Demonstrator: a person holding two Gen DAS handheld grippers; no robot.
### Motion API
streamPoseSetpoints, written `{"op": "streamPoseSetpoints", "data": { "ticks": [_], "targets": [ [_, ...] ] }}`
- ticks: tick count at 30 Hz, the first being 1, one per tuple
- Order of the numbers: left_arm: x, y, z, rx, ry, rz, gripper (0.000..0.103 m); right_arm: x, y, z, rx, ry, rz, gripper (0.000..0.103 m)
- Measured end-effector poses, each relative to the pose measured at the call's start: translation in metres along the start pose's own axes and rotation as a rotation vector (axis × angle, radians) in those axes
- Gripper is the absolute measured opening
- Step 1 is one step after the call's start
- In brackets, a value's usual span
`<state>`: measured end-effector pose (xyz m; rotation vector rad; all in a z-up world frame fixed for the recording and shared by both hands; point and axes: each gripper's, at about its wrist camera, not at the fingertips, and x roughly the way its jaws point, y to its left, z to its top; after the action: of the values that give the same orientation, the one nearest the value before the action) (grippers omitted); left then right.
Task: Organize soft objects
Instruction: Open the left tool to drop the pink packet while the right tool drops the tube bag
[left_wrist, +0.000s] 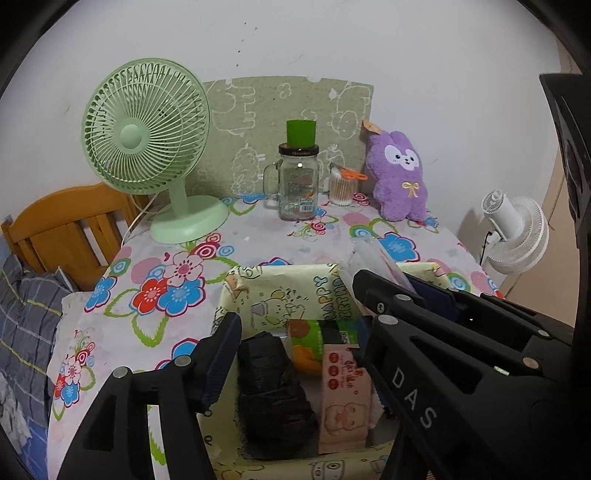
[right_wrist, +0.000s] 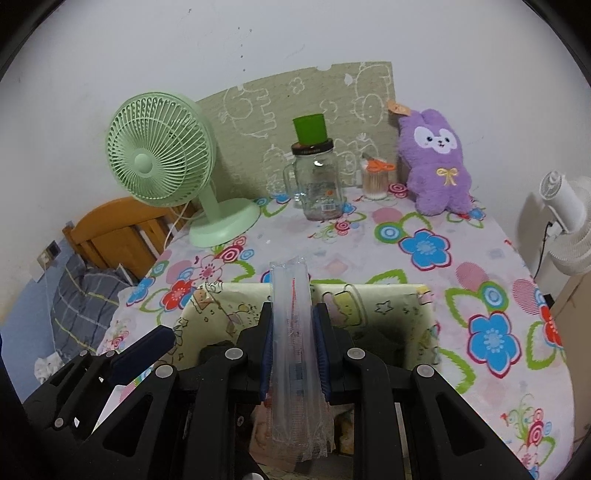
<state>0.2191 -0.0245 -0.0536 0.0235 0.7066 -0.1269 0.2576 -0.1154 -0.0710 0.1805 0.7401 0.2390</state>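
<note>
In the left wrist view, white capital letters "DAS" run down the black arm of the left tool, at the lower right of the frame.

On the inner wall of the cream storage box, near the frame's centre, coloured letters read "HAPPY", turned sideways; a second line beside it is too distorted to read.

The pink tissue pack in the box, lower centre, carries red round badges and printed characters, too small to make out.

The glass jar at upper centre bears a label with a barcode; its print and the lettering on its dark lid rim are illegible.
</note>
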Motion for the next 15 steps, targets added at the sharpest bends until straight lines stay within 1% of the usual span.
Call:
{"op": "streamPoseSetpoints", "data": {
  "ticks": [6,10,12,15],
  "targets": [
    [0.0068,0.0014,-0.0021,0.004,0.019,0.005,0.070,0.0076,-0.0006,-0.0024,0.010,0.017,-0.008,0.026],
    [0.0099,0.0004,-0.0032,0.010,0.031,0.016,0.075,0.0098,-0.0024,-0.0042,0.010,0.030,-0.024,0.030],
    [0.0108,-0.0005,-0.0037,0.014,0.037,0.022,0.075,0.0093,-0.0040,-0.0057,0.008,0.032,-0.030,0.032],
    [0.0091,-0.0017,-0.0044,0.015,0.033,0.036,0.075,0.0064,-0.0065,-0.0079,0.005,0.028,-0.047,0.042]
  ]
}}
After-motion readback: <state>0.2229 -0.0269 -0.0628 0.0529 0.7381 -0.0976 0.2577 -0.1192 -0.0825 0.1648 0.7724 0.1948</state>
